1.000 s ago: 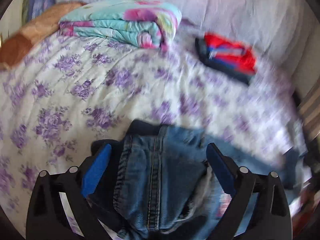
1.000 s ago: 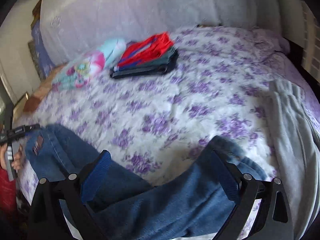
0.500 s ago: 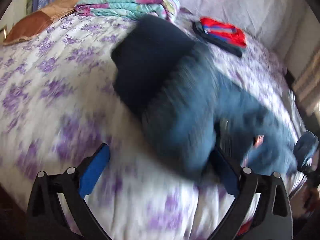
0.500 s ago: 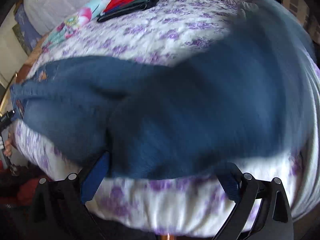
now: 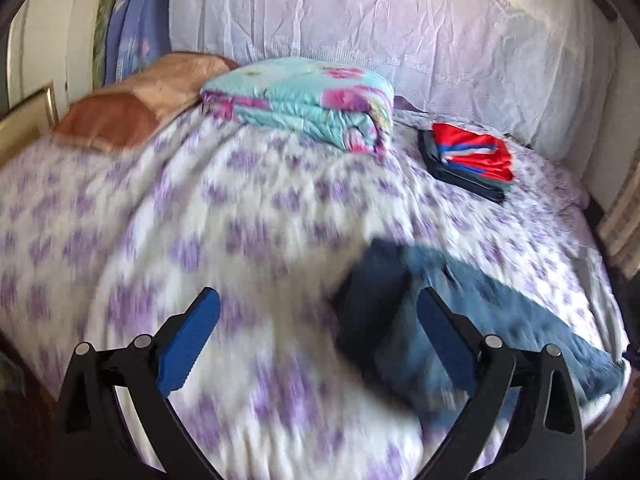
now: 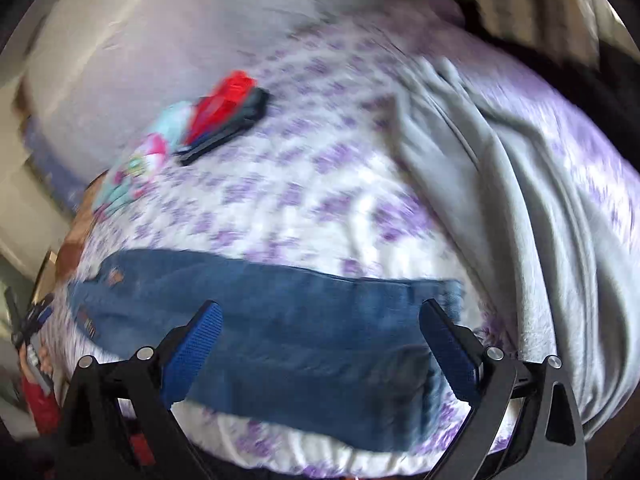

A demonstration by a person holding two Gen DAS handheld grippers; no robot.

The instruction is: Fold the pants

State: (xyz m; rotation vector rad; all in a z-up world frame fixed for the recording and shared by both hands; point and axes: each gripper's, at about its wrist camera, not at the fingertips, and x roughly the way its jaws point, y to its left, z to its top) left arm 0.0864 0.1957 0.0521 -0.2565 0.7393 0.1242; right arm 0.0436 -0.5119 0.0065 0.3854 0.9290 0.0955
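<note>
Blue jeans (image 6: 280,320) lie stretched flat along the near edge of the bed, waist to the left, leg ends to the right. In the left wrist view the jeans (image 5: 460,320) lie at the lower right, waist end nearest. My left gripper (image 5: 318,328) is open and empty above the bedspread, its right finger (image 5: 440,336) over the waist. My right gripper (image 6: 320,340) is open and empty above the middle of the legs. Both views are motion-blurred.
The bed (image 5: 200,220) has a white spread with purple flowers. A folded turquoise quilt (image 5: 304,100) and a stack of folded red and dark clothes (image 5: 472,160) lie at the back. A grey garment (image 6: 500,200) lies at the right. A brown pillow (image 5: 128,112) sits far left.
The jeans were held up and swung out over the bed. Now they lie flat along the near edge, and both grippers are open and pulled back from them.
</note>
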